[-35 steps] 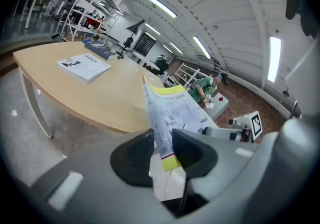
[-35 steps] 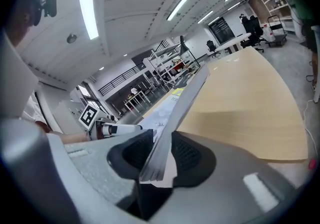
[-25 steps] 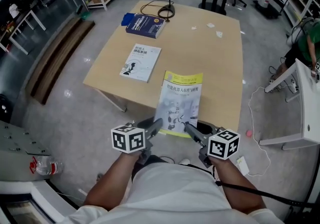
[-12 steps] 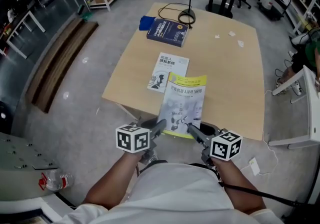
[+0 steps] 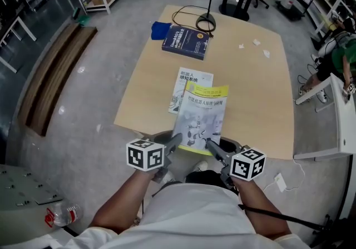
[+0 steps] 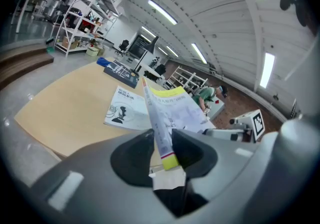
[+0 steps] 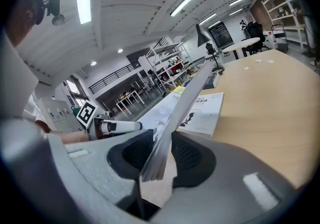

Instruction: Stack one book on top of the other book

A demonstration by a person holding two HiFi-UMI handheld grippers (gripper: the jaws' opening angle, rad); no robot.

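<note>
Left gripper (image 5: 173,143) and right gripper (image 5: 211,146) each clamp the near edge of the yellow book (image 5: 201,115), held above the white book (image 5: 189,79) on the table (image 5: 261,92); likely only lowering and releasing remain

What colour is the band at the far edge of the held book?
Yellow; the book shows its band best in the head view.

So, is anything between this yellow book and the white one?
Nothing visible. The yellow book overlaps the near part of the white book, whose showing cover is bare; the blue book lies well behind.
</note>
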